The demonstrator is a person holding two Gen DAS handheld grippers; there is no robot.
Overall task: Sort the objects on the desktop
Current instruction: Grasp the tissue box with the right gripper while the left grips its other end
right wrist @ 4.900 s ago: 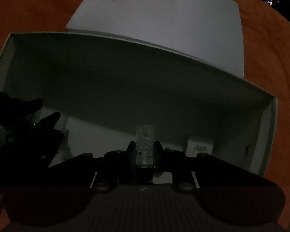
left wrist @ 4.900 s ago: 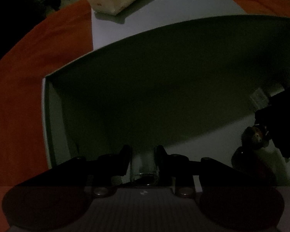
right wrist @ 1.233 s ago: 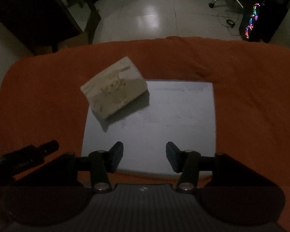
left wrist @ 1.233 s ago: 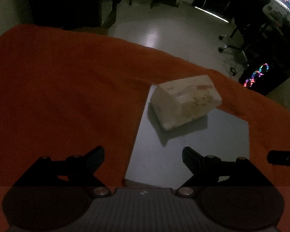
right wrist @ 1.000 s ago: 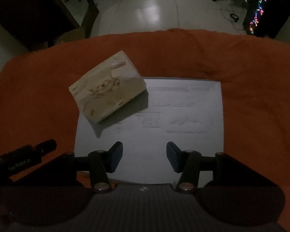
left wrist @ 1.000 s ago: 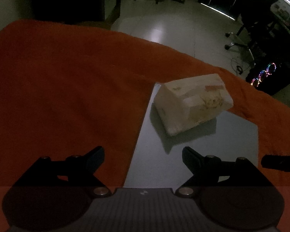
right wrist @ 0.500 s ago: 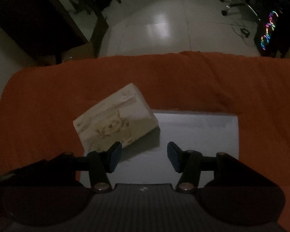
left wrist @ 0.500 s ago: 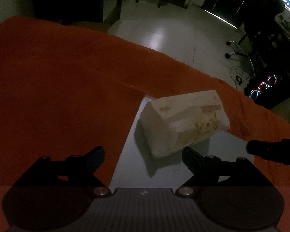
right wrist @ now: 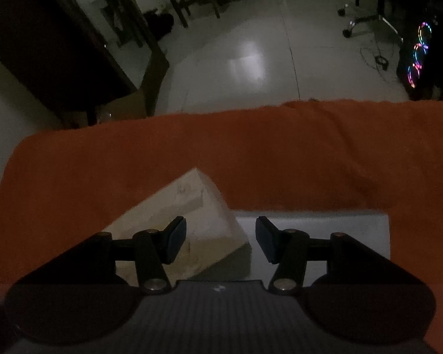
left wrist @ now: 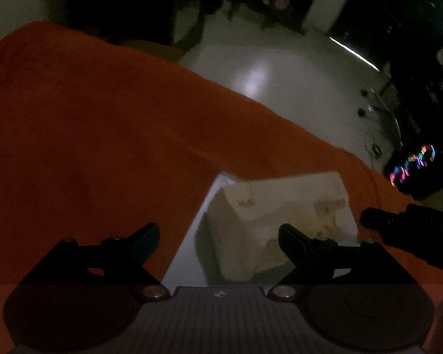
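A cream tissue pack (left wrist: 283, 221) lies tilted on a flat white box lid (left wrist: 186, 253) spread on the orange cloth. My left gripper (left wrist: 218, 237) hangs open just above and in front of the pack, its jaws wide, nothing between them. From the right wrist view the same tissue pack (right wrist: 192, 215) lies at the lid's (right wrist: 325, 236) left end. My right gripper (right wrist: 221, 240) is open over the pack's right corner without touching it. The black tip of the right gripper's finger (left wrist: 398, 224) pokes in at the right of the left wrist view.
The orange cloth (right wrist: 280, 153) covers the whole tabletop, and its far edge drops to a pale tiled floor (right wrist: 251, 59). A computer case with coloured lights (left wrist: 413, 165) and chair legs stand beyond. The room is dim.
Both grippers have come forward and lower toward the tissue pack, which now sits larger and nearer the fingers. The storage box from earlier is out of view. Both stay open.
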